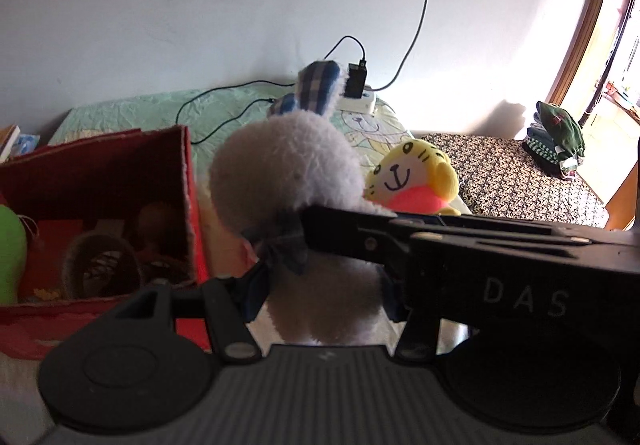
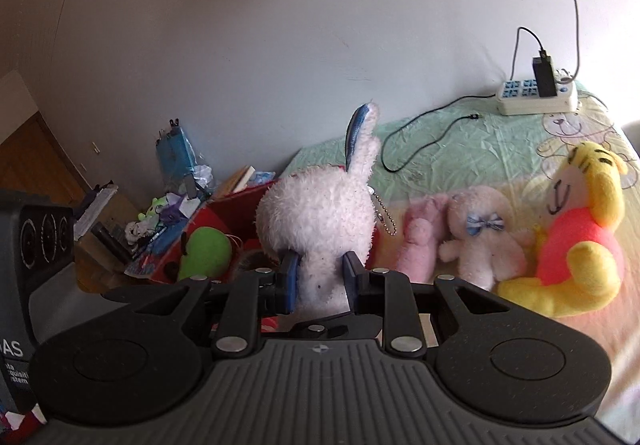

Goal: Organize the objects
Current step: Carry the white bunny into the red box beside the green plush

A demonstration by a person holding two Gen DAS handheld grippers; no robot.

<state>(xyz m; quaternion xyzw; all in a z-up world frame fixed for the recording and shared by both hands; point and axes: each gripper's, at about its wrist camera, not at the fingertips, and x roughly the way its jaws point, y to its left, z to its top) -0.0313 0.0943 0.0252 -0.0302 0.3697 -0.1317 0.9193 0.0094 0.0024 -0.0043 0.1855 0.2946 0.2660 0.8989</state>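
The bed [image 2: 460, 149] is big, with a green sheet. My red box [image 1: 120, 173] sits on the left, near me, with toys inside. Both my grippers squeeze one white bunny [image 2: 316, 221], up in the air beside the box. My right gripper [image 2: 320, 277] pinches its soft body, and my left gripper [image 1: 316, 269] holds its body too. I think it is light, squishy and safe to squeeze in the middle.
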